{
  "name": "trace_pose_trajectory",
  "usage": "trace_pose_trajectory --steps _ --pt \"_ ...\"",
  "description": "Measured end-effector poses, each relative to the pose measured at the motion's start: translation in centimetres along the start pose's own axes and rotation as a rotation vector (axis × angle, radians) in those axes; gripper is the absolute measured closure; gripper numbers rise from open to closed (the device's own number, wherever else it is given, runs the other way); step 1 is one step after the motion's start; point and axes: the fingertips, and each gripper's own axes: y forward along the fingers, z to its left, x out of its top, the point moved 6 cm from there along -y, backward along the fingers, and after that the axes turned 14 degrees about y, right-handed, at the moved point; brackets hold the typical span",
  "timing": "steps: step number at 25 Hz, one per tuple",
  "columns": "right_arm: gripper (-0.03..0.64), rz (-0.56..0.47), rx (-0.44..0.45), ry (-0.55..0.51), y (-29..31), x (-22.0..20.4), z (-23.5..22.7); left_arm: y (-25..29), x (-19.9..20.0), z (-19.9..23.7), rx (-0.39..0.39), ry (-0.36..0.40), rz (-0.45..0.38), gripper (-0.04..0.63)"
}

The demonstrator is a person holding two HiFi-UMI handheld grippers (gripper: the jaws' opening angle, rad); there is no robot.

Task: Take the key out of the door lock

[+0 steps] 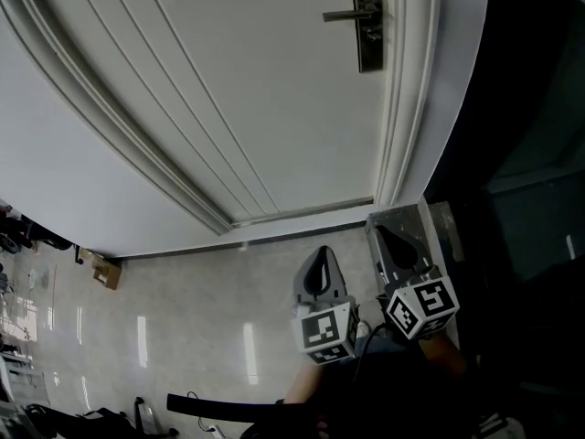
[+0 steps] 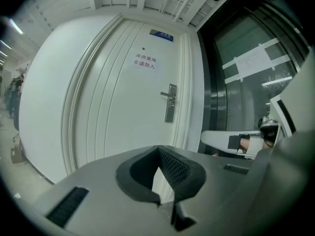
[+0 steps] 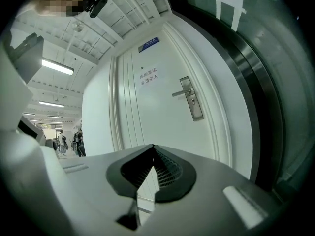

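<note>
A white door [image 1: 228, 90] stands closed, with a metal lock plate [image 1: 369, 21] and lever handle [image 1: 345, 14] near its right edge. A small key [image 1: 373, 35] seems to stick out just below the handle, too small to make out well. The lock plate [image 2: 171, 103] shows far ahead in the left gripper view, and the lock plate [image 3: 192, 100] in the right gripper view too. Both grippers hang low, well short of the door. My left gripper [image 1: 322, 254] and right gripper [image 1: 384, 233] are shut, with nothing between the jaws.
A dark glass wall [image 1: 530, 154] runs right of the door frame [image 1: 411, 108]. A small cardboard box [image 1: 105, 271] lies on the tiled floor at left, cables [image 1: 110, 419] at bottom left. A paper notice [image 2: 145, 62] hangs on the door. People [image 3: 74, 141] stand far down the corridor.
</note>
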Motion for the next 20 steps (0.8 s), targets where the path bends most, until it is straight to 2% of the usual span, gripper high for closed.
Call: trace_pose_trajectory --steps 10,15,20 --pt "0.615 0.022 0.032 -0.008 3.9 0.7 -2.7 4.0 -0.3 0.4 0.050 -0.017 0.019 0.595" --pt "0.615 -0.013 0.041 0.001 6.4 1.1 -3.0 6.4 0.0 1.8 0.049 -0.009 0.005 0.595" --pt "0.615 -0.062 0.033 0.000 10.2 2.4 -3.7 10.7 1.2 3.7 0.015 0.005 -0.019 0.595"
